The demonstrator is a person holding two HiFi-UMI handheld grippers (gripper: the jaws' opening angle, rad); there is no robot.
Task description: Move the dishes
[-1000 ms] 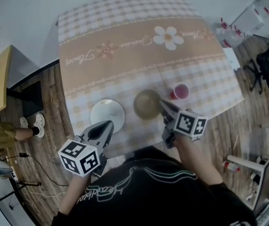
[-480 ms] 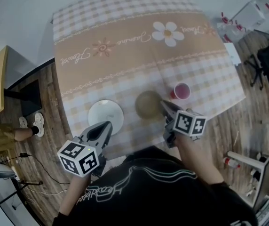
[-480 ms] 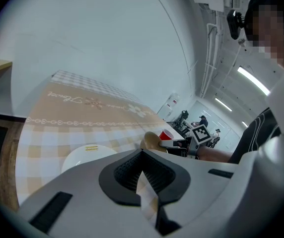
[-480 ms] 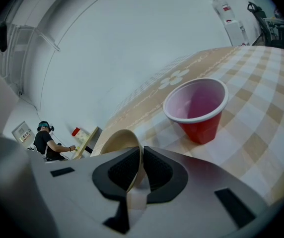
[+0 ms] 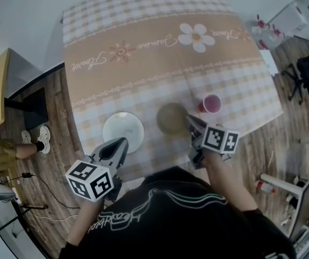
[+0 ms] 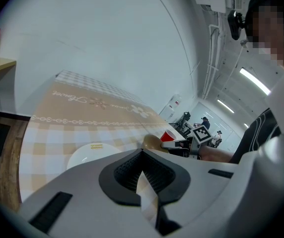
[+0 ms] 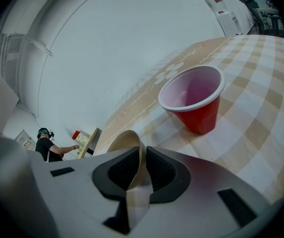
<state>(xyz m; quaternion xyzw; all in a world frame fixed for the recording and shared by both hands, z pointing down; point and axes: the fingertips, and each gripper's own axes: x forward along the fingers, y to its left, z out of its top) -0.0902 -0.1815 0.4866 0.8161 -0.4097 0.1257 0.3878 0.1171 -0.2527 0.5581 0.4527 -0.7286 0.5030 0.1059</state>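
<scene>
Right gripper view: our right gripper (image 7: 142,157) clamps tan bowl (image 7: 123,139) rim; we judge thin wall suits pinch. Bowl near table (image 7: 261,133) front edge, beside red cup (image 7: 194,103). Left gripper (image 6: 142,158) closed, empty, near white plate (image 6: 88,155).

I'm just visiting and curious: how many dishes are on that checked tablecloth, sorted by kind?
white plate: 1
tan bowl: 1
red cup: 1
Total: 3
</scene>
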